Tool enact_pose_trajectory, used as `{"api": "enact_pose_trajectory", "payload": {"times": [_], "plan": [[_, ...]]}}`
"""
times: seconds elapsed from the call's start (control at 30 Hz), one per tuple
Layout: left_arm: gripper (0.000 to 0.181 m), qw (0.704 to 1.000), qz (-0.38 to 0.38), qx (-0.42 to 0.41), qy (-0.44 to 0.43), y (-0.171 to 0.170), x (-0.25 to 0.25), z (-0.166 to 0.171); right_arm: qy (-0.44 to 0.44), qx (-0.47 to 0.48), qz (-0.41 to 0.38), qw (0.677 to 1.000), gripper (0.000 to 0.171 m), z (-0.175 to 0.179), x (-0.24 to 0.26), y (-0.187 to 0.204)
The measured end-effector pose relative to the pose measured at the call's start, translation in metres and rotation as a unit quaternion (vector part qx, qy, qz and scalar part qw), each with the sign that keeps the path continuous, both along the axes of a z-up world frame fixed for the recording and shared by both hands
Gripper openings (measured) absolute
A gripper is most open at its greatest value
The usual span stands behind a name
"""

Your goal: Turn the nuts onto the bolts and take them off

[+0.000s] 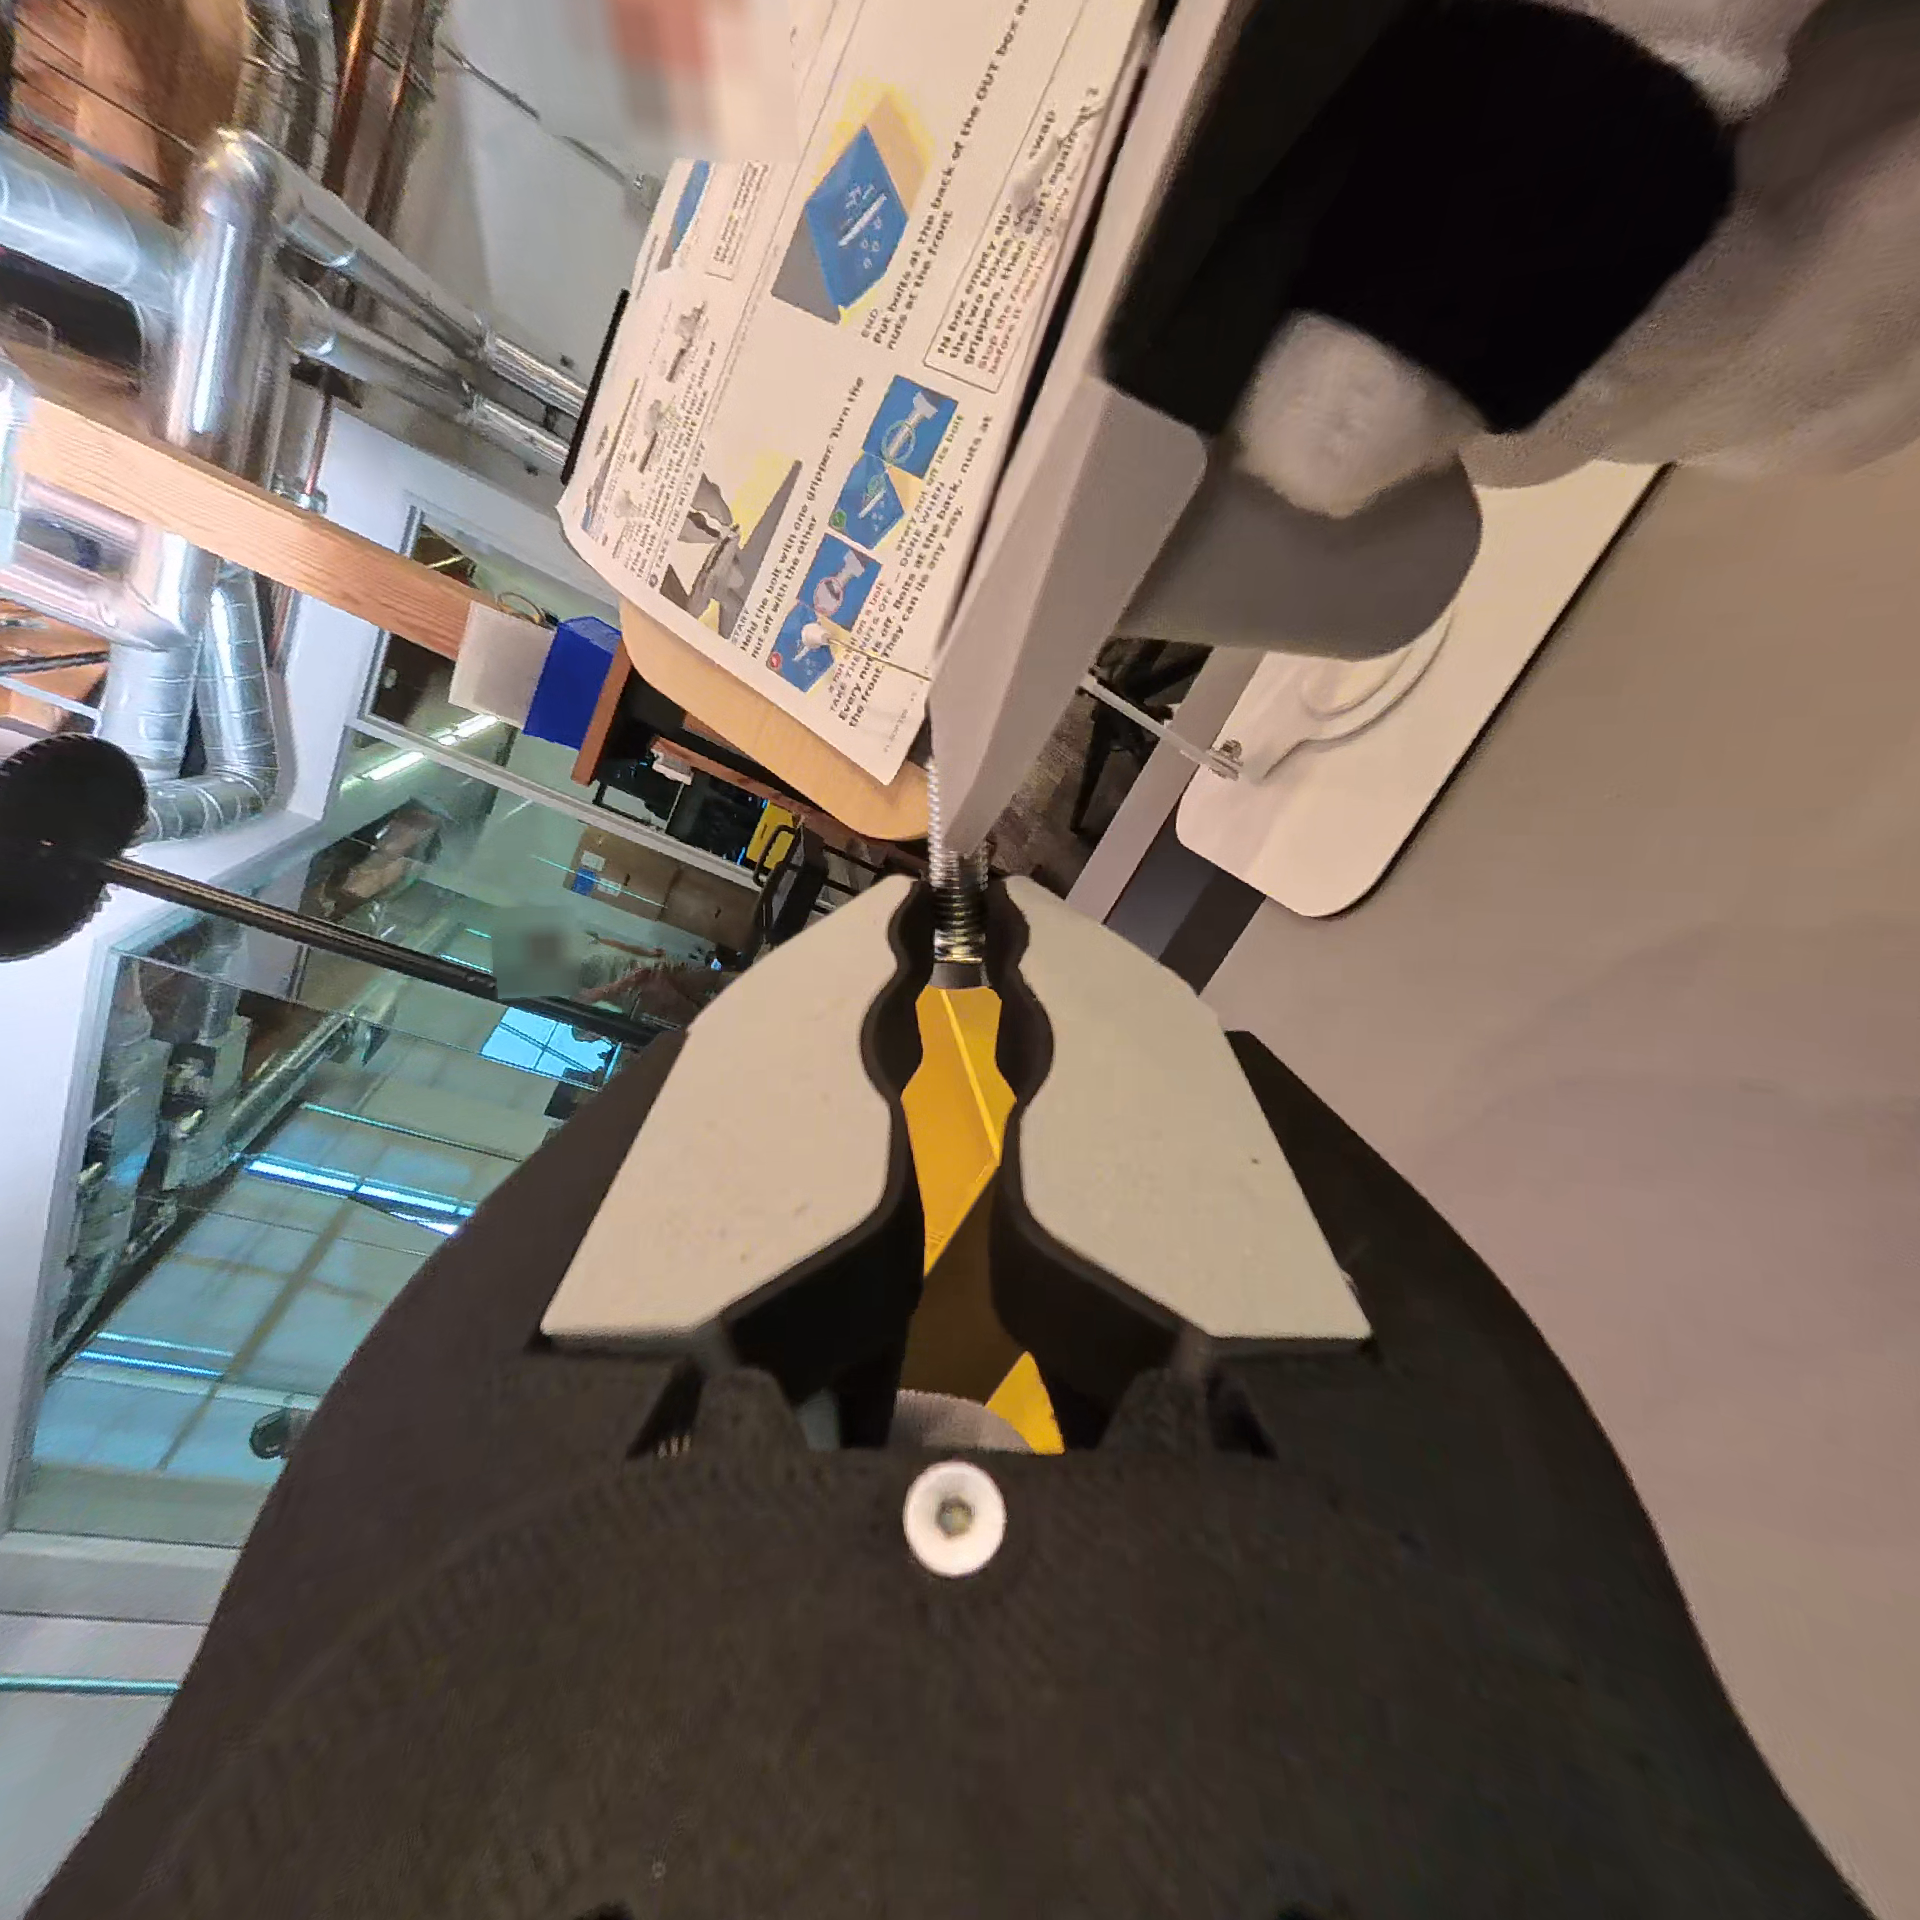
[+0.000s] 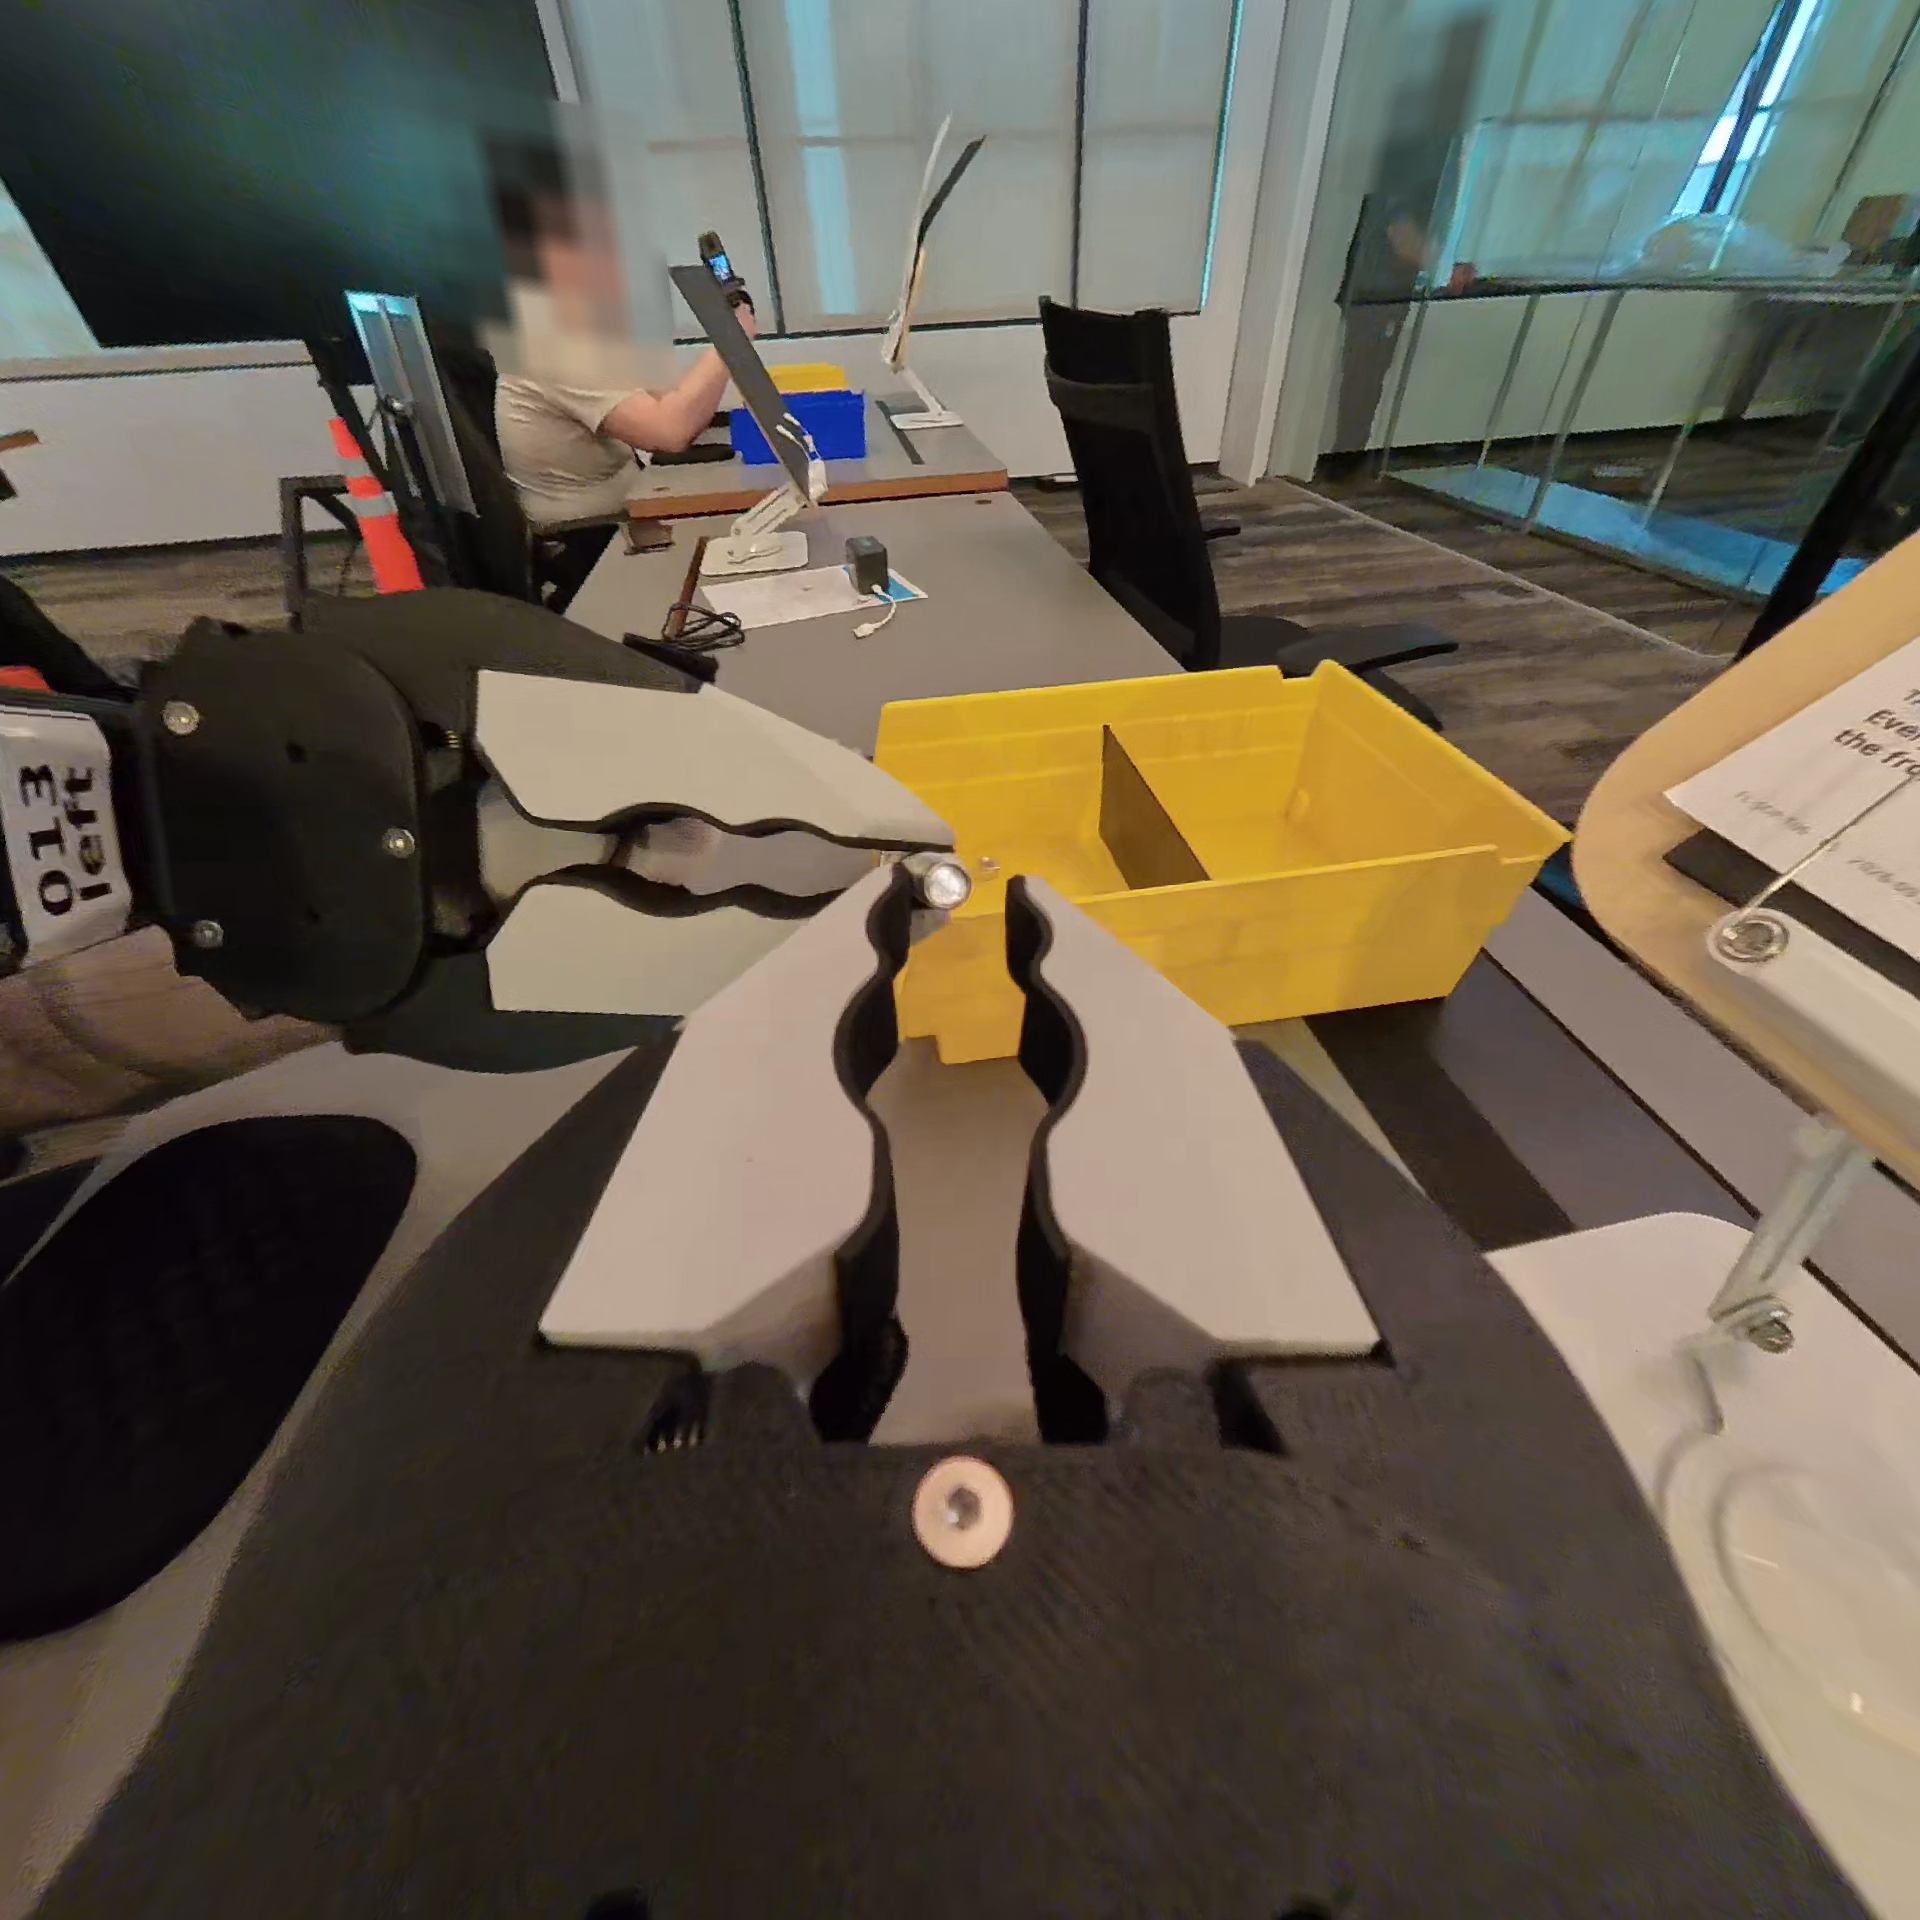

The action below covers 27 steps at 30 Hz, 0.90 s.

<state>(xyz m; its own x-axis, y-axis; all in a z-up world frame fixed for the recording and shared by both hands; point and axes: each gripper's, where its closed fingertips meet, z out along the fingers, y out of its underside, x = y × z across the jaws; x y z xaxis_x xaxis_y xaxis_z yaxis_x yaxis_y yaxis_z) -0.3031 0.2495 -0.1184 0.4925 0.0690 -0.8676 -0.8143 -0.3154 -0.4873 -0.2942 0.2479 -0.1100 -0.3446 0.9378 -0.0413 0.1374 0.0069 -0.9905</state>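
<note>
My left gripper (image 1: 961,904) is shut on a silver bolt (image 1: 954,935) at its fingertips; the threaded shaft sticks out beyond them. In the right wrist view the left gripper (image 2: 904,857) comes in from the left and the bolt's end (image 2: 943,885) points between my right fingertips. My right gripper (image 2: 954,883) is open, one fingertip on each side of the bolt's end, the left one closest. One grey right finger (image 1: 1039,582) lies along the thread in the left wrist view. I cannot make out a nut for certain.
A yellow bin (image 2: 1299,935) with a black divider (image 2: 1143,821) stands on the grey table (image 2: 956,1195) just beyond the grippers. A stand with a printed sheet (image 2: 1818,769) and white base (image 2: 1766,1507) is at right. A person (image 2: 561,436) sits at a far table. The grippers are tip to tip, or close to it.
</note>
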Motion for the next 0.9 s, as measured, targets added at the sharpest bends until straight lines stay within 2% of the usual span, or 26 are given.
{"api": "enact_pose_trajectory", "payload": {"times": [0.13, 0.4, 0.63, 0.67, 0.73, 0.77, 0.9], "plan": [[0.01, 1.0, 0.002, 0.003, 0.002, 0.0, 0.001, -0.004, -0.008, -0.004, 0.021, 1.0, 0.008, -0.004, 0.001, -0.006], [0.01, 1.0, 0.0, 0.009, 0.007, -0.001, 0.003, -0.012, -0.013, 0.006, 0.027, 1.0, 0.008, -0.013, -0.007, -0.014], [0.01, 0.999, -0.007, 0.008, -0.04, -0.004, 0.0, -0.025, -0.036, 0.018, 0.04, 0.998, 0.008, -0.027, -0.011, -0.018], [0.012, 0.999, -0.006, 0.003, -0.049, -0.006, -0.001, -0.027, -0.039, 0.018, 0.038, 0.998, 0.008, -0.029, -0.012, -0.018], [0.037, 0.996, -0.012, 0.0, -0.088, -0.013, -0.004, -0.025, -0.038, 0.009, 0.036, 0.999, 0.008, -0.028, -0.012, -0.013], [0.042, 0.994, -0.015, -0.002, -0.111, -0.02, -0.009, -0.023, -0.04, 0.007, 0.035, 0.999, 0.008, -0.029, -0.01, -0.011], [0.045, 0.983, 0.021, -0.061, -0.17, -0.051, -0.062, -0.028, -0.063, 0.02, 0.027, 0.997, 0.008, -0.04, -0.006, 0.002]]}}
